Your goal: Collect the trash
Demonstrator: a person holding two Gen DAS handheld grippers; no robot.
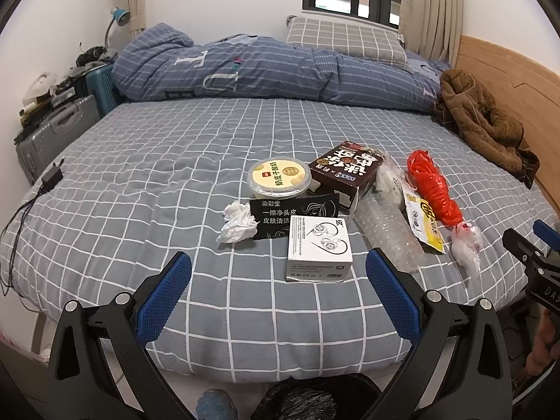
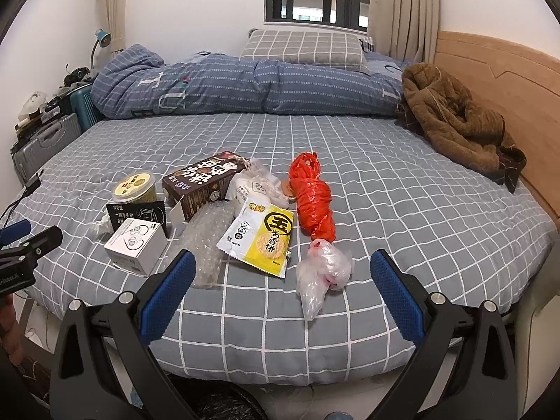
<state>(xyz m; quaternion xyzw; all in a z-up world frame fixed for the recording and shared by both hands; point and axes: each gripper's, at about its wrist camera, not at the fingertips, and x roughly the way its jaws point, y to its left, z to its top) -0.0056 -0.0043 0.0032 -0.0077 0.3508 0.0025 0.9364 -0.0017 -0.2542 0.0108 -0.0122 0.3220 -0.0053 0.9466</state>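
Nearest: left gripper [image 1: 278, 280], jaws spread wide, holding nothing, poised over the near edge of the bed [image 1: 175, 161]. Right gripper [image 2: 280, 276], likewise spread and empty, level with the near edge, to the right of the left one.

Below the bed edge: a dark round shape [image 1: 315, 399], possibly a bin; too cut off to tell.

Near row of trash, on the checked sheet:
- White small box [image 1: 319, 250], just ahead of the left gripper.
- Crumpled tissue [image 1: 236, 225], left of the box.
- Clear plastic bag with red marks [image 2: 323, 273], knotted, just ahead of the right gripper.
- Bubble wrap [image 2: 206, 241], between box and snack packet.
- Yellow and white snack packet [image 2: 259, 238], flat, its far end under other wrapping.

Middle row:
- Black sachet [image 1: 294, 215], flat, partly under the white box.
- Round yellow-lidded tub [image 1: 280, 178], upright.
- Brown carton [image 1: 344, 171], lying flat, one end flap open.
- Clear wrapper [image 2: 255, 183], right of the carton.
- Red plastic bag [image 2: 313, 203], twisted into a long bundle.

Far: brown jacket [image 2: 455, 122] by the headboard, blue quilt [image 1: 262, 70], pillow [image 2: 304, 49]; not trash.

Status: nothing collected as far as shown. All pieces lie on the bed in one cluster. Whole task remains.
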